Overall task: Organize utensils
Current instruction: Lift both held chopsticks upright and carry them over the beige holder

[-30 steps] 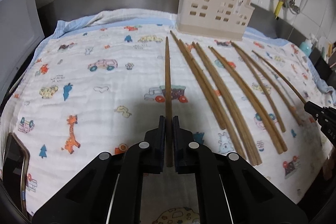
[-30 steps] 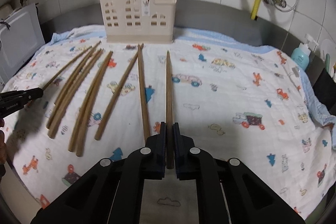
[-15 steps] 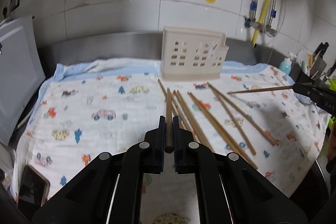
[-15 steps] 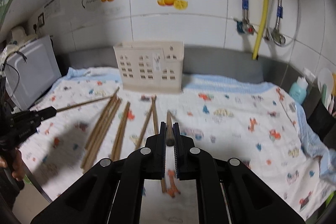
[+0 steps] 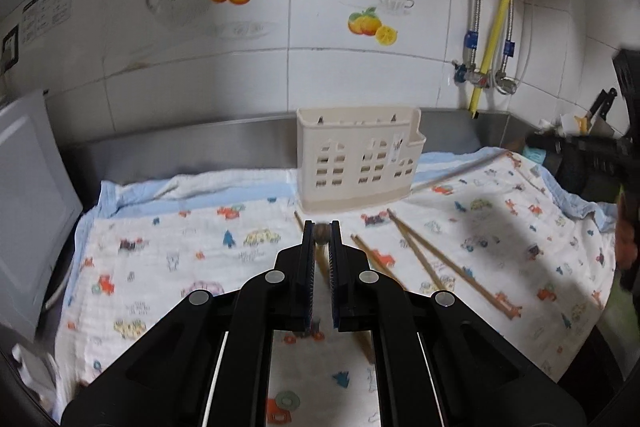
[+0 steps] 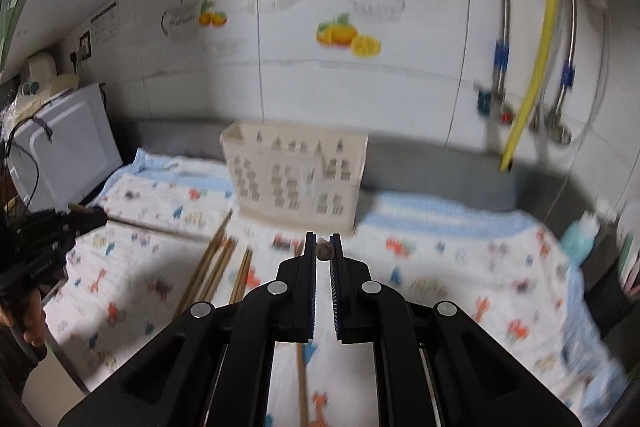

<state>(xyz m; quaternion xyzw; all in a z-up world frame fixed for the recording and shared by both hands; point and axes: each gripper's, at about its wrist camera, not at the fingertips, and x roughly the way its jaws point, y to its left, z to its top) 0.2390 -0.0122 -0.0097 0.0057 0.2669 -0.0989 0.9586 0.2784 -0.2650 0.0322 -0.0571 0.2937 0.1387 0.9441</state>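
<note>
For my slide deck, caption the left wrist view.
Left hand-held gripper holds one chopstick end-on, facing the cream utensil holder.

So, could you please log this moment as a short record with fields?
Left hand-held gripper: shut on one brown wooden chopstick, seen end-on
Right hand-held gripper: shut on another brown wooden chopstick
Holder: cream plastic house-patterned utensil caddy, upright by the back wall
Loose chopsticks: several lying on the cartoon-print cloth

Right hand-held gripper (image 6: pixel 323 251) clamps chopstick (image 6: pixel 324 251), pointing at holder (image 6: pixel 296 179).
</note>
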